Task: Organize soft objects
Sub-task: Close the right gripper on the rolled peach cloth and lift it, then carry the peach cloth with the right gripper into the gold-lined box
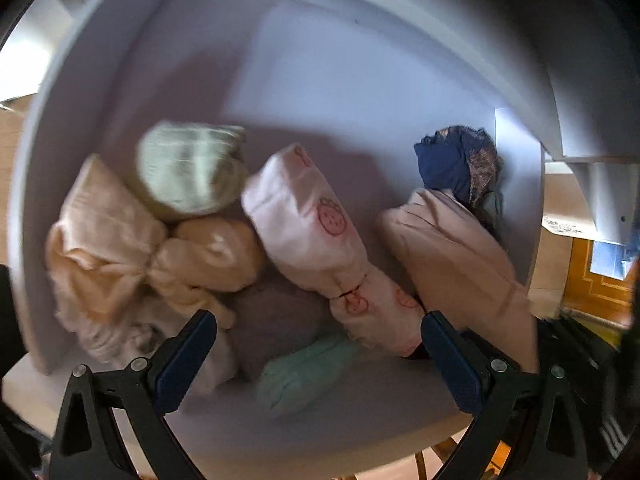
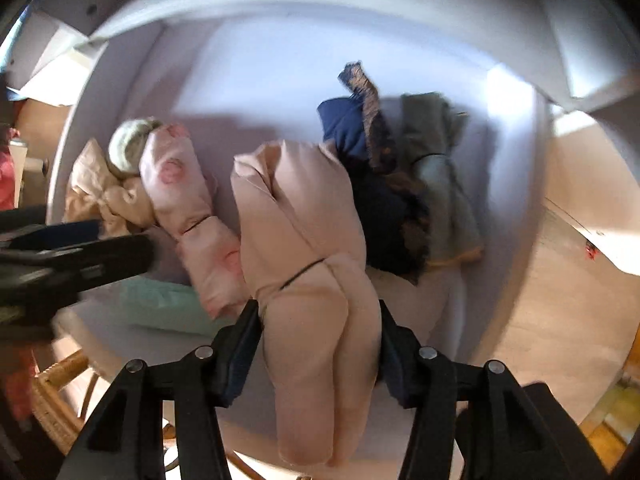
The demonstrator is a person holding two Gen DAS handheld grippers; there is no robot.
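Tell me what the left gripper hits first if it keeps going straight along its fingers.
Most likely the mint green cloth, lying right between the open left gripper fingers, with a mauve bundle beside it on the white shelf. Motion blur makes depth uncertain.

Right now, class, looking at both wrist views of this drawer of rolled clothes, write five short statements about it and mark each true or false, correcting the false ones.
1. The right gripper has its jaws on either side of the plain pink roll. True.
2. The left gripper is clamped on the strawberry-print roll. False: its jaws stand wide apart, holding nothing.
3. A mint green item lies near the front edge of the white drawer. True.
4. The navy lace-trimmed garment lies at the far left of the drawer. False: it sits toward the right wall.
5. The pale green bundle lies beside peach-coloured bundles. True.
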